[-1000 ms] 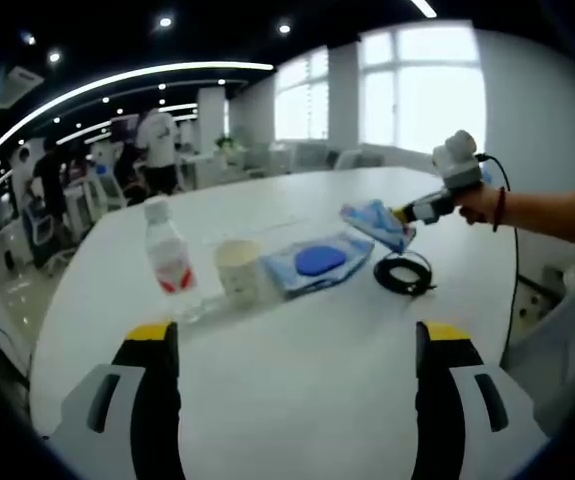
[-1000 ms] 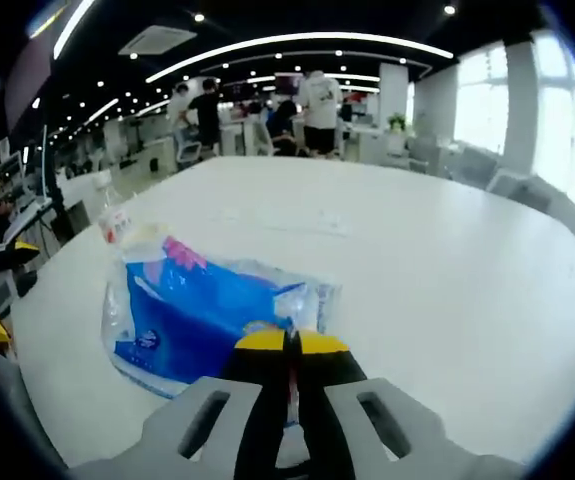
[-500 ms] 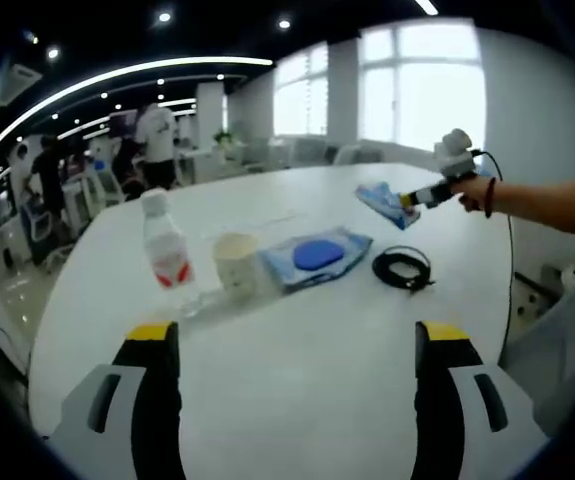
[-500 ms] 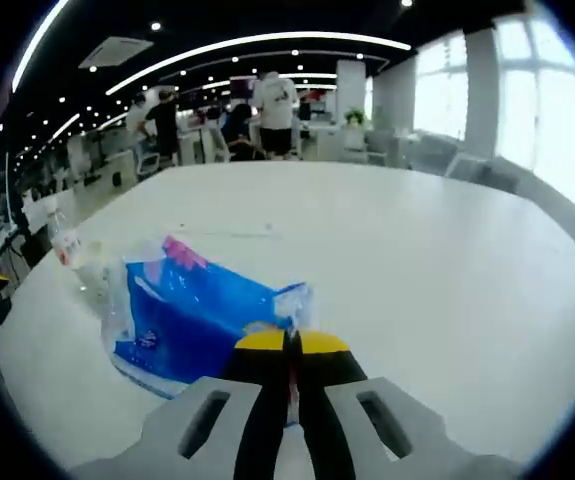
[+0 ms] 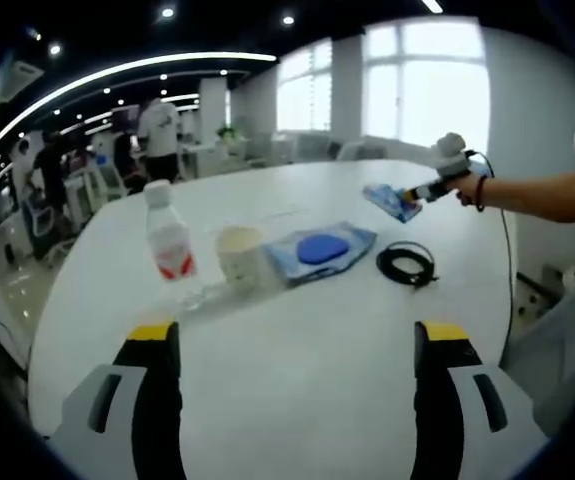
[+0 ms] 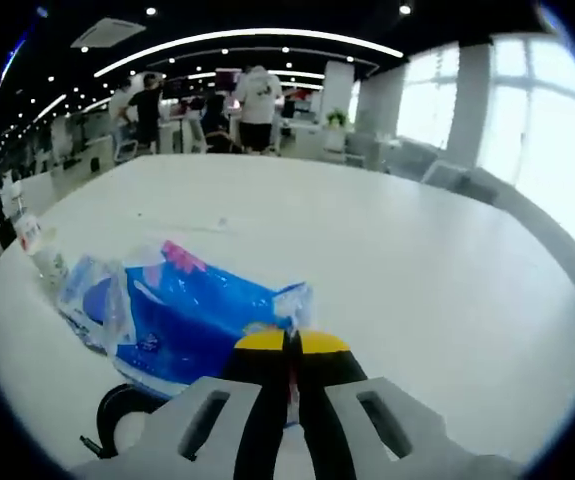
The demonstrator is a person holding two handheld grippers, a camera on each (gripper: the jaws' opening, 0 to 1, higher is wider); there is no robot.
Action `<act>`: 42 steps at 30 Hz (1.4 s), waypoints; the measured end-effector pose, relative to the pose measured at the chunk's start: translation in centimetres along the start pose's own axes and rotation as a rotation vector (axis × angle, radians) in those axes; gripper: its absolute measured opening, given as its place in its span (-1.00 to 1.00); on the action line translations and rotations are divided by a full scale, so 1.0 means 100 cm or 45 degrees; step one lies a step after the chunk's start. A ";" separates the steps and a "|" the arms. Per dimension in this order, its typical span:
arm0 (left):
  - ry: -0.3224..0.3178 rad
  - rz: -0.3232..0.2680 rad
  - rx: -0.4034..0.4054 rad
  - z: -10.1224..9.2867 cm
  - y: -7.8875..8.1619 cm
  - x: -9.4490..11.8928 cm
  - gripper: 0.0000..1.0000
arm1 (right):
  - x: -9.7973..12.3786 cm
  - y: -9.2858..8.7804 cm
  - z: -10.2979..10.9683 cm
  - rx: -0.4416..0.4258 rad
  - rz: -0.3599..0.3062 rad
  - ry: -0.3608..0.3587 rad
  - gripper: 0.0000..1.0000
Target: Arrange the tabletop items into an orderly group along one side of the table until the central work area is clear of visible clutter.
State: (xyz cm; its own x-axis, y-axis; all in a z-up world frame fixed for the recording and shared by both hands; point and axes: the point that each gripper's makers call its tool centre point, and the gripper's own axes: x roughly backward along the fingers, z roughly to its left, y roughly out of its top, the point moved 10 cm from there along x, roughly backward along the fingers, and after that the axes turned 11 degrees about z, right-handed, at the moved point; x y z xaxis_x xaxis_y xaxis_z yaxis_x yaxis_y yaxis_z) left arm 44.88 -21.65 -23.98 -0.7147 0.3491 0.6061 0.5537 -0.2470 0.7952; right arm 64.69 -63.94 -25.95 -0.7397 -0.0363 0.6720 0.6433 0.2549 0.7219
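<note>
Carrying the blue packet off toward one side of the tabletop.

My right claw (image 6: pixel 287 345) is clenched on the corner of the blue packet (image 6: pixel 202 320), a soft crinkly plastic pack held clear above the white tabletop (image 6: pixel 397 260), just ahead of the jaws. My left claw (image 5: pixel 292 350) is released, jaws wide, nothing between them. Ahead of it, well apart: a clear bottle (image 5: pixel 169 240) with red label, a pale paper cup (image 5: pixel 240 257), a flat glossy pouch (image 5: pixel 320 250) with a blue disc, a coiled black cable (image 5: pixel 406 266). Next, I judge: set the packet down at an edge, then gather the rest beside it.
</note>
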 end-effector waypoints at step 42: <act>0.003 0.038 0.021 0.003 -0.003 -0.004 0.87 | -0.063 -0.002 -0.011 0.173 0.121 -0.168 -0.87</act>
State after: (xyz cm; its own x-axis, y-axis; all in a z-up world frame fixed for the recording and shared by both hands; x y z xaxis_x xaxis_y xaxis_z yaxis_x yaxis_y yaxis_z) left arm 45.10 -21.43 -24.49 -0.6988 0.3398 0.6294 0.5817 -0.2420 0.7765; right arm 69.48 -64.82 -30.14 -0.7022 0.1189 0.7019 0.6854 0.3794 0.6215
